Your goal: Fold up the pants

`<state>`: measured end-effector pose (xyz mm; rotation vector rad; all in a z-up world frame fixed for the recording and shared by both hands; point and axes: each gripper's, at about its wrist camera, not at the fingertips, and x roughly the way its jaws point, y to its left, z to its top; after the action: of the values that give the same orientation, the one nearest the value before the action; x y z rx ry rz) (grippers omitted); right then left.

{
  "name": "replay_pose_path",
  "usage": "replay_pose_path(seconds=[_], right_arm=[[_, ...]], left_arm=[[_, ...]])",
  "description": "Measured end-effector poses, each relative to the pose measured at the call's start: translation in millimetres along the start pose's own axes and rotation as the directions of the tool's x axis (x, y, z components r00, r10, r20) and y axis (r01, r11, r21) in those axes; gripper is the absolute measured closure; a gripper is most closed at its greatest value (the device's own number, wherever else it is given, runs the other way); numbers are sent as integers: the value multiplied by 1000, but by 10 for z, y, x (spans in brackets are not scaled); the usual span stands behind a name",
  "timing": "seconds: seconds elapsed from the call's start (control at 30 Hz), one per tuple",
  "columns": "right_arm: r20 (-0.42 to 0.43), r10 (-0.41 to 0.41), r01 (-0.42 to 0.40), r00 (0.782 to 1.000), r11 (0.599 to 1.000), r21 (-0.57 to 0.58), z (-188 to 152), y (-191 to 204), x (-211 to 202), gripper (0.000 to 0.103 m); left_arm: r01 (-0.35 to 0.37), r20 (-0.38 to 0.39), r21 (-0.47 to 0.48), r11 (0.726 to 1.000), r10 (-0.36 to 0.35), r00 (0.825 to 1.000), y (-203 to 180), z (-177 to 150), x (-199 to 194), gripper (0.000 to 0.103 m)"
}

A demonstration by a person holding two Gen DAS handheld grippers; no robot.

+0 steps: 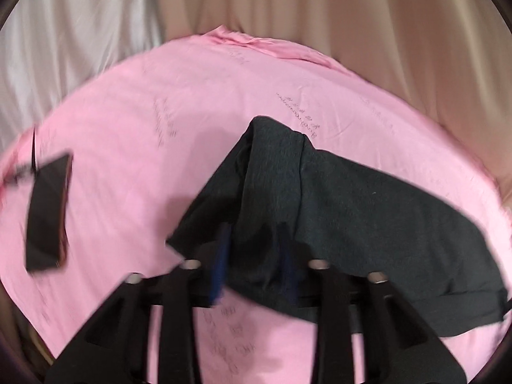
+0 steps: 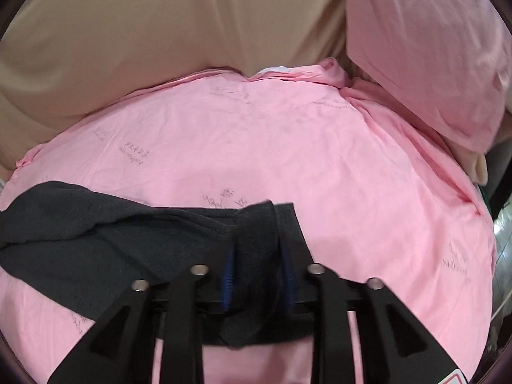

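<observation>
Between both grippers' jaws, pants (image 1: 352,198) bunched, fingertips hidden

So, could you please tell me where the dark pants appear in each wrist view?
Left wrist: pants run from centre to lower right, pinched in the left gripper.
Right wrist: pants run from lower left to centre, pinched in the right gripper.
Shared landmark: pink sheet.

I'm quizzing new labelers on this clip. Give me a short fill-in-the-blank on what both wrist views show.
The dark pants lie on a sheet coloured ____.
Both the left tongs and the right tongs are shut on the ____.
The finger pads are coloured ____.
In the left wrist view, a flat ____ object lies left of the pants.

Missing: pink; pants; blue; black
</observation>
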<state>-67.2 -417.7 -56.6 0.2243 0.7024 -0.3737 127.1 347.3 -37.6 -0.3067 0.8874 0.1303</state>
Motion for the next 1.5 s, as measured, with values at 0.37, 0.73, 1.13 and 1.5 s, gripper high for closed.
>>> replay_pose_path(seconds=[0.37,0.73,1.13,1.5], right_arm=[[157,250,-283,955,927,247,-92,-33,-674,42],[-36,416,-345,909,796,497,116,226,130,41],[-133,419,-286,898,786,548,361,578,774,99],[-189,324,-238,927,898,370,-541,410,29,99]], left_arm=[[144,-80,-247,958,-169,982,-118,1,253,30],[38,-193,-294,955,-98,976,109,45,332,95],[14,-214,-223,975,-63,975,83,100,289,95],[-32,-254,-148,988,-7,967,249,25,303,96]])
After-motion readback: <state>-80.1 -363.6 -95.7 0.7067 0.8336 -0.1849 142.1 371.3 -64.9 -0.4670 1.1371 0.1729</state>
